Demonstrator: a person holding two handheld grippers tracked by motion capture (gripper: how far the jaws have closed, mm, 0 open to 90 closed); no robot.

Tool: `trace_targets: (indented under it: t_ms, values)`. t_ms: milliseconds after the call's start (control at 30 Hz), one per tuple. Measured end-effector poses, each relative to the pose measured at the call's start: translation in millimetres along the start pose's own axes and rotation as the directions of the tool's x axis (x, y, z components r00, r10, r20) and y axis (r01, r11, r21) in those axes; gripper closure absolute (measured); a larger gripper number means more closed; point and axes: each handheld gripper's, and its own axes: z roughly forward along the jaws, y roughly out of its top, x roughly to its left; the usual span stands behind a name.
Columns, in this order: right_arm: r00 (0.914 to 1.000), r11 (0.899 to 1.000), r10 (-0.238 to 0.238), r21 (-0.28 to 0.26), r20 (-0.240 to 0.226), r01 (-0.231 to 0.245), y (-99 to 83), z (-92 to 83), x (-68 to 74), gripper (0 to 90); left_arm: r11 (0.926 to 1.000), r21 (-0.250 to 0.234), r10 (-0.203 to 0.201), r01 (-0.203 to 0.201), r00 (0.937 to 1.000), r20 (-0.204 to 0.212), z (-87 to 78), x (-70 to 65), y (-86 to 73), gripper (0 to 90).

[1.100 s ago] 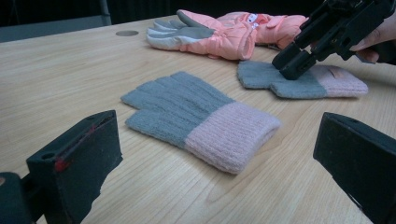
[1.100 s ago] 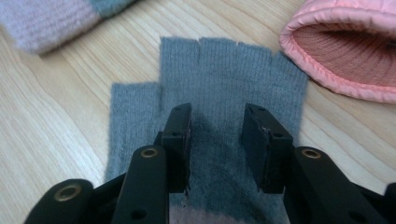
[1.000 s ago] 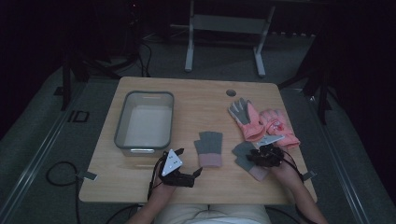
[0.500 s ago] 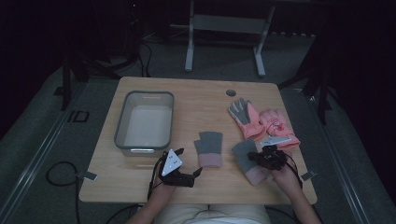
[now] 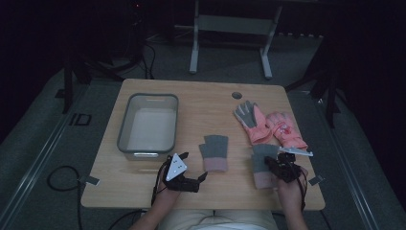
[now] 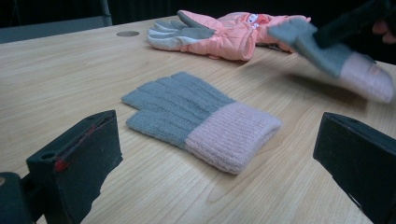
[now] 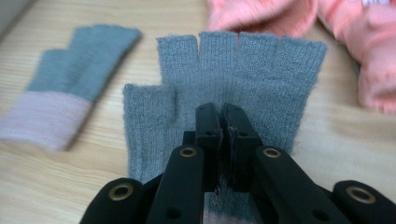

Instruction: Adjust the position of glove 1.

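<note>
Pickup looks just done: right claw (image 7: 219, 119) clamps the grey fingerless glove (image 7: 243, 79) at the tabletop's (image 5: 201, 96) five o'clock, its mate (image 5: 214, 152) lying untouched before the open left claw (image 5: 191, 179).

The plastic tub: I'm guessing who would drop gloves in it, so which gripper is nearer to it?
Left. The left gripper sits just below the tub's near right corner, jaws open. The right gripper, shut on a grey glove, is across the table beside the pink gloves.
</note>
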Motion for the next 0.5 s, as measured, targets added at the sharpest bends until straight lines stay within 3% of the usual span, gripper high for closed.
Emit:
trace_targets:
  t_ms: [233,367,500]
  values:
    - [0.9992,0.999,0.01,0.05,0.038,-0.012,-14.2,23.5,-7.6,84.8,1.0,0.001,0.001,-0.001,1.0,0.001,0.2,-0.1,0.1,0.4]
    - [0.999,0.998,0.033,0.051,0.031,-0.034,-18.6,29.8,-13.3,76.7,1.0,0.005,0.006,-0.006,1.0,0.007,0.5,-0.2,0.3,0.4]
    - [0.9998,0.998,0.01,0.056,0.018,-0.011,-16.7,28.2,-13.5,73.6,1.0,0.003,0.003,-0.003,1.0,0.005,0.3,-0.1,0.1,0.4]
